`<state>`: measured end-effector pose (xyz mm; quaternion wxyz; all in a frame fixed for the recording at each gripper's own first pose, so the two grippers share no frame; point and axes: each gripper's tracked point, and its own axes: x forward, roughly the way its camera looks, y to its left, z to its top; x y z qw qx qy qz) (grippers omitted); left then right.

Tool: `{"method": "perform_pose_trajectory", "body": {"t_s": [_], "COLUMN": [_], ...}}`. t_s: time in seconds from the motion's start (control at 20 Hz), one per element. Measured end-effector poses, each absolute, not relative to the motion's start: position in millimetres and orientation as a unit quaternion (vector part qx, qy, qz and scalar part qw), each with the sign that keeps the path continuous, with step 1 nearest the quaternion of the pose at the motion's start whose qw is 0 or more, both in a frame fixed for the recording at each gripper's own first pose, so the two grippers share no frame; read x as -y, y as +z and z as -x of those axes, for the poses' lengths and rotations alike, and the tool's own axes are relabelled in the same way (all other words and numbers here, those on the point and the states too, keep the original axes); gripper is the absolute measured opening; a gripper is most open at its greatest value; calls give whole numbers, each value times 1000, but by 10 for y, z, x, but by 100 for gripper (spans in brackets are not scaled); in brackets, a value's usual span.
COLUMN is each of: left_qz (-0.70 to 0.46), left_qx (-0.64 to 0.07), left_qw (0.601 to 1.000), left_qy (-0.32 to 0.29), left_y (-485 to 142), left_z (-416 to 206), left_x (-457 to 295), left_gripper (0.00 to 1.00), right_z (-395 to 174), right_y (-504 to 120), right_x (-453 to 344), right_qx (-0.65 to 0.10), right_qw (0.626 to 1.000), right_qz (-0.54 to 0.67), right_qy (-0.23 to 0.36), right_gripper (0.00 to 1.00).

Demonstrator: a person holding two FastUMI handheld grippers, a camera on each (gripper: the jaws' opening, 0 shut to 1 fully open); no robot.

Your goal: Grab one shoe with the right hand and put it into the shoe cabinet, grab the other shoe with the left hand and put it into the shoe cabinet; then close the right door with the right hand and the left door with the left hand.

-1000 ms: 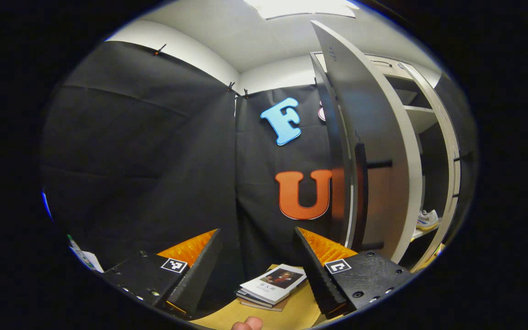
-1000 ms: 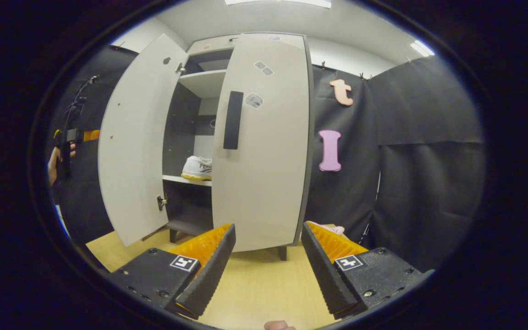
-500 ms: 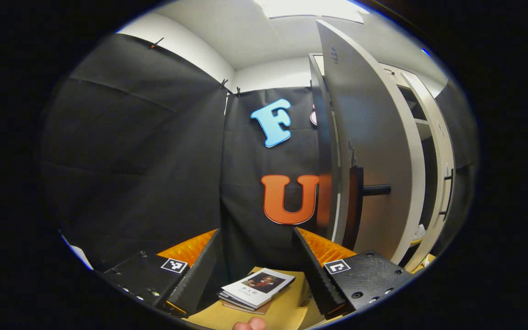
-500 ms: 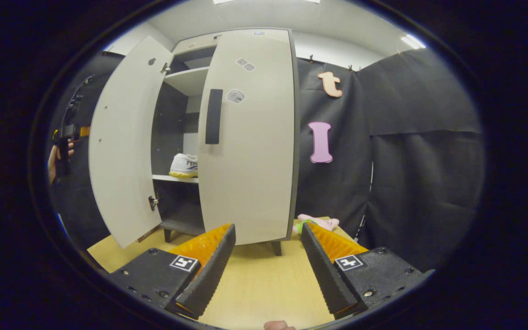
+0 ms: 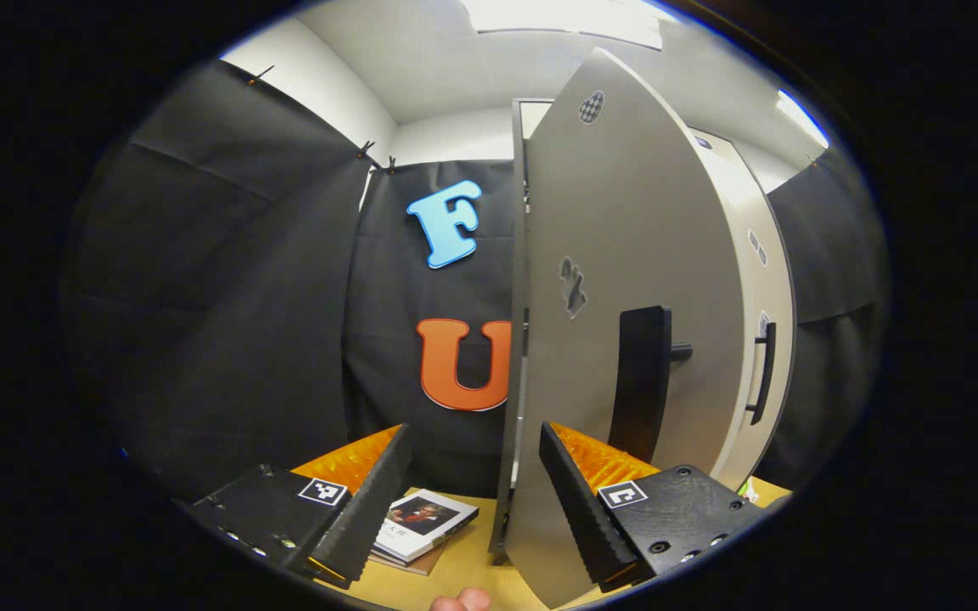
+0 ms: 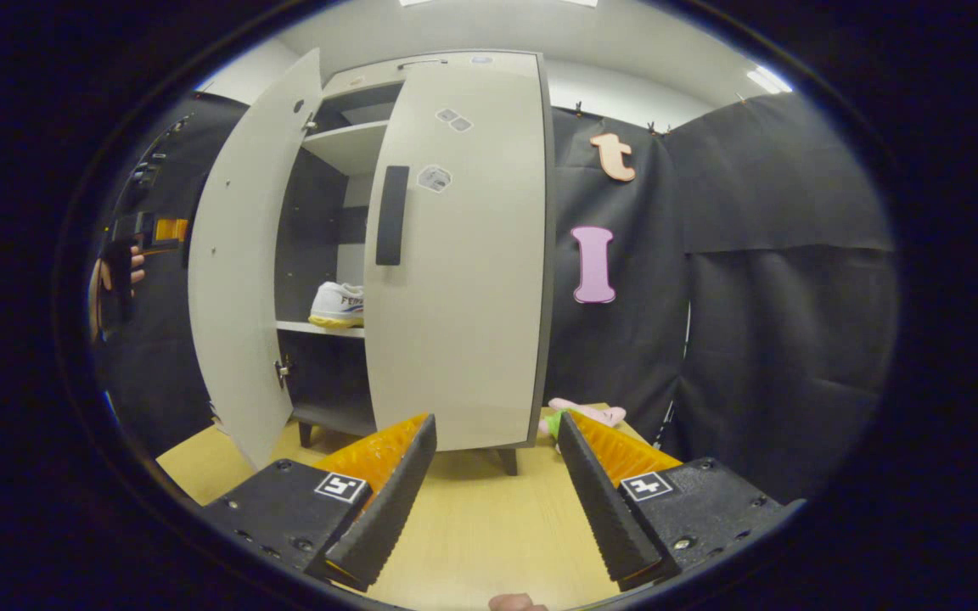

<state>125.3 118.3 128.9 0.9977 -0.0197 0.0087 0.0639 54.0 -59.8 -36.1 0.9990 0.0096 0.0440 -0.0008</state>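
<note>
While your left tool (image 5: pixel 474 488) sits with its fingers apart and nothing between them, the left door (image 5: pixel 616 339) of the shoe cabinet (image 6: pixel 421 76) stands partly open, its bottom edge just by the tool's right finger (image 5: pixel 578 501), and some books (image 5: pixel 421 524) lie on the worktop (image 5: pixel 463 564). Your right tool (image 6: pixel 496 484) is open and empty too. Its view shows a white shoe (image 6: pixel 338 304) on the shelf (image 6: pixel 319 328) behind the shut right door (image 6: pixel 463 255).
</note>
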Motion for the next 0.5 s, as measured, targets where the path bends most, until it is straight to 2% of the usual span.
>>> {"method": "perform_pose_trajectory", "body": {"t_s": [0.5], "left_qz": [26], "left_qx": [-21], "left_qw": [999], "left_qy": [2], "left_y": [1169], "left_z": [-1740], "left_x": [-302], "left_gripper": [93], "right_z": [-549], "right_y": [-408], "right_x": [822], "right_qx": [-44], "right_qw": [998], "right_qz": [-37], "right_qy": [-27], "right_gripper": [94]}}
